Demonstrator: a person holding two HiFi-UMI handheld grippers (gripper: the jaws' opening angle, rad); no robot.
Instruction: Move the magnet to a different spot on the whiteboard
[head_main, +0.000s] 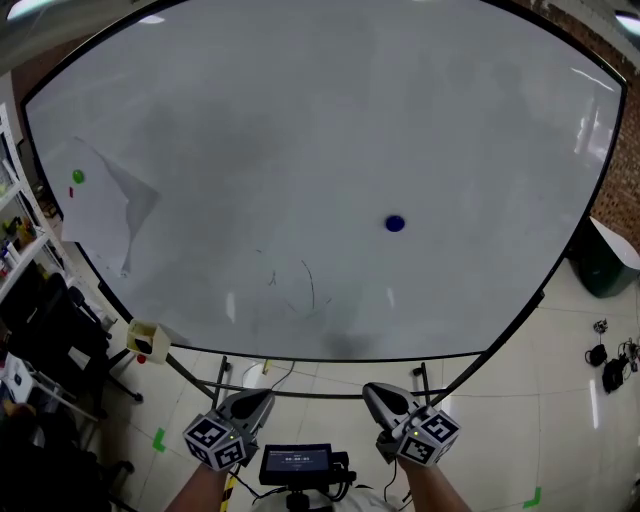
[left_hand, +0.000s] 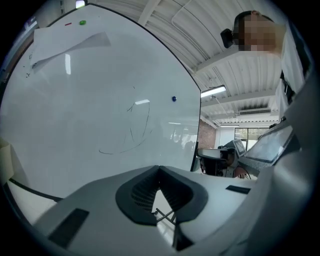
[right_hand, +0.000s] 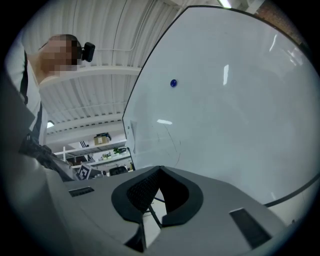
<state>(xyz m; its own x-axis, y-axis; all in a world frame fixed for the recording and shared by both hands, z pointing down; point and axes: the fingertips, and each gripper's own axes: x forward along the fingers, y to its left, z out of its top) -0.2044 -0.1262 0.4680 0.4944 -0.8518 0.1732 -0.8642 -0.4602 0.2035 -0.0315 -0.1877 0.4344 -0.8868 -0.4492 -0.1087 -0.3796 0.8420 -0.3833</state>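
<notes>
**Both grippers closed and empty, blue magnet waiting mid-board**

Nearest, at the bottom of the head view, the left gripper (head_main: 266, 394) and the right gripper (head_main: 369, 389) are hanging side by side just below the board's lower edge. A small screen unit (head_main: 297, 462) is sitting between the person's forearms. Each gripper view is showing its jaws pressed together at the tips with nothing between them, so both are carrying nothing.

Beyond them the whiteboard (head_main: 300, 120) is filling most of the view. Faint marker scribbles (head_main: 300, 285) are showing on its near part, and a yellowish block (head_main: 147, 340) is resting at its near left corner. Farther in and right of centre, the blue magnet (head_main: 395, 224) is clinging to bare board, well apart from both grippers. At the far left a green magnet (head_main: 78, 177) is pinning a sheet of paper (head_main: 100, 210). As the blue one is holding nothing, I am taking it as the one to move.

It is looking like a small, rigid, light disc, not fragile, with a smooth rim that may slip between the pads. The hold is probably best taken across opposite edges of the rim, coming in square to the board with the jaws opened a little wider than the disc. The magnetic pull will likely resist lifting, and the disc will likely snap back on near the board.
</notes>
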